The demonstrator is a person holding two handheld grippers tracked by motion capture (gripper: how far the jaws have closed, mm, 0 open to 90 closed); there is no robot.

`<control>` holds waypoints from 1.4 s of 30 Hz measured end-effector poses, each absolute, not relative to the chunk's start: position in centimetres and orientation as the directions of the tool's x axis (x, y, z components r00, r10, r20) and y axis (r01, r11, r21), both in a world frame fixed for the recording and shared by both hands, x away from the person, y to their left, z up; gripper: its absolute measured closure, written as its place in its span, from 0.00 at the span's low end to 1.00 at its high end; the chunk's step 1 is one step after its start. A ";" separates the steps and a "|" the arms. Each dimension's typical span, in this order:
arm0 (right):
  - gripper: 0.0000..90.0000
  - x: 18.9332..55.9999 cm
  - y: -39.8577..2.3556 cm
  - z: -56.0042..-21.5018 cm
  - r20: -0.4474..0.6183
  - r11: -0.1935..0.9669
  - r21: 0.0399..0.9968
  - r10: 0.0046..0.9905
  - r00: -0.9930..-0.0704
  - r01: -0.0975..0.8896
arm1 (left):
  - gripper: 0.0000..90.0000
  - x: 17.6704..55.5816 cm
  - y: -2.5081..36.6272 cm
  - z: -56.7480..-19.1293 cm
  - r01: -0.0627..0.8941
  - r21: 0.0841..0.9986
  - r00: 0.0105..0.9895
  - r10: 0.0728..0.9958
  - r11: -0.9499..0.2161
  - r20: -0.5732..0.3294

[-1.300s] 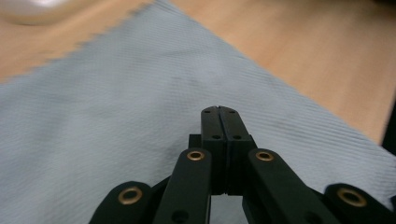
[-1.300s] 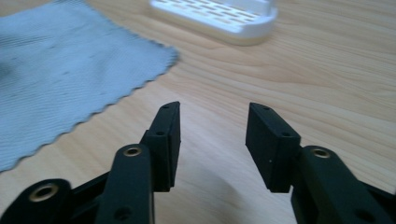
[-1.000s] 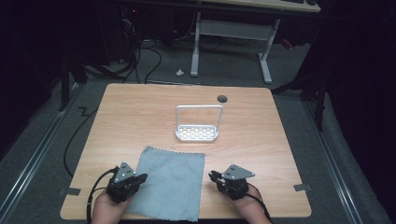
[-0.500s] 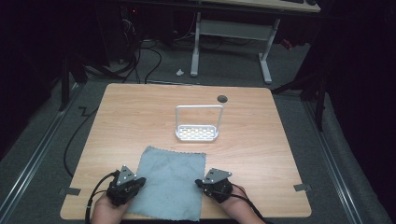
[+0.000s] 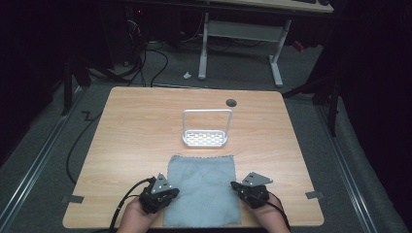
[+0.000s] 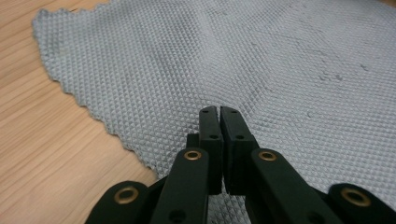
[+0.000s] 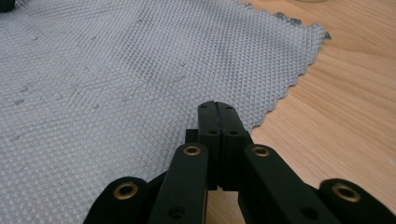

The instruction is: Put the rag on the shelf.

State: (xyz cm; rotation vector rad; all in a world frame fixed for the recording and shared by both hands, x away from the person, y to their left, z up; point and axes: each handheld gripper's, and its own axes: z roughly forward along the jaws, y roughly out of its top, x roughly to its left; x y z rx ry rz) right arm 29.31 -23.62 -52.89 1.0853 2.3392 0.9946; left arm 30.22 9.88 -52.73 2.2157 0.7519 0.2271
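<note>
A grey-blue waffle-weave cloth (image 5: 201,189) lies spread flat at the front middle of the wooden table (image 5: 136,131). My left gripper (image 5: 167,193) sits at the cloth's left edge with its jaws shut. In the left gripper view its closed tips (image 6: 219,110) rest low on the cloth (image 6: 261,56), just inside the zigzag edge, and a faint crease runs up from them. My right gripper (image 5: 239,187) is at the cloth's right edge, jaws also shut. In the right gripper view its tips (image 7: 216,105) lie over the cloth (image 7: 116,79) near its border. Nothing is lifted.
A small white perforated rack (image 5: 206,138) with a tall wire hoop stands just behind the cloth at mid-table. A round cable hole (image 5: 231,103) is near the far edge. Beyond the table are cables and desk legs (image 5: 204,48) on the floor.
Both grippers have slid to the right, and the cloth has shifted right with them. It now lies squarer, more under the rack. Earlier the right gripper had moved in to the cloth's edge.
</note>
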 end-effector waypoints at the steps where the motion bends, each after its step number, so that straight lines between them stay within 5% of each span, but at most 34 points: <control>1: 1.00 29.3 -23.6 -52.9 -0.040 0.453 0.732 0.774 -0.632 0.509 | 0.97 30.2 9.7 -52.7 0.441 0.724 0.814 0.576 -0.531 -0.073; 16: 1.00 25.3 -24.0 -52.6 -0.040 0.495 0.709 0.739 -0.672 0.502 | 0.97 27.2 9.9 -52.2 0.410 0.684 0.872 0.479 -0.604 -0.100; 26: 0.86 26.3 -25.9 -52.0 0.017 0.367 0.793 0.784 -0.621 0.486 | 0.74 31.9 11.9 -52.2 0.537 0.757 0.705 0.691 -0.372 -0.160; 33: 0.77 26.4 -25.8 -52.1 -0.006 0.373 0.804 0.784 -0.620 0.464 | 0.71 35.4 11.8 -52.7 0.571 0.748 0.630 0.765 -0.337 -0.135; 42: 0.73 27.0 -25.4 -52.1 -0.025 0.342 0.821 0.821 -0.570 0.457 | 0.79 36.1 10.6 -53.3 0.560 0.752 0.663 0.732 -0.348 -0.155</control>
